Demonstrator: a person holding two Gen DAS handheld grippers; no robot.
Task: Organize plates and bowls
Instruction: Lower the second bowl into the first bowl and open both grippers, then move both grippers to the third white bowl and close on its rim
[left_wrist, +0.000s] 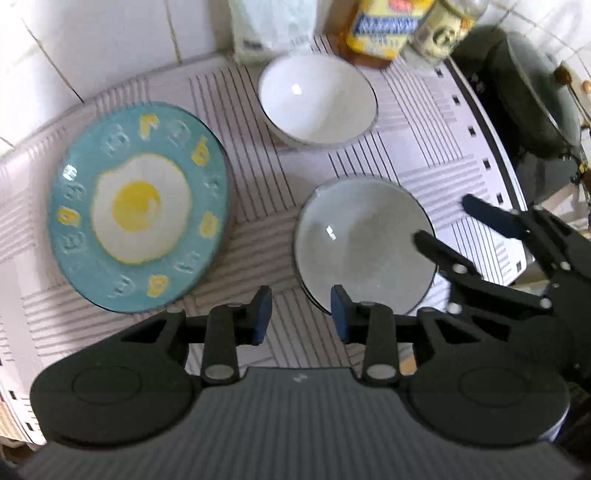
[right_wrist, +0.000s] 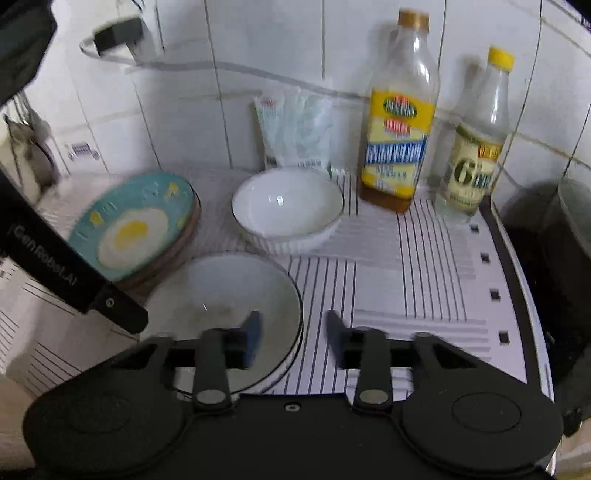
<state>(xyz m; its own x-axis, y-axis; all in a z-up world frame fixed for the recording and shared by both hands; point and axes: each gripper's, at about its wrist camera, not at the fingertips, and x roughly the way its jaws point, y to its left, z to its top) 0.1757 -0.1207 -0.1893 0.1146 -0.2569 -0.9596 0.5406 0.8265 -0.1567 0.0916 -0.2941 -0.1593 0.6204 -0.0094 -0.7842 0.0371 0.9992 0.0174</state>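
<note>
— Where were your grippers just then?

— My left gripper hung above the striped mat, its blue pads apart with nothing between them. It was over the gap between the egg plate and the near bowl. My right gripper was spread as well: its jaws straddled the near bowl's right rim, one finger over the inside, the other outside over the mat, neither pad pressing on the rim as far as I could see.

— And the dishes?

— The egg plate sat to the left, on top of what looked like other plates stacked under it. The near bowl stood just beside it. The far bowl was behind, near the tiled wall, apart from the near one. Beyond it stood a plastic packet, an oil bottle and a smaller bottle.
</note>
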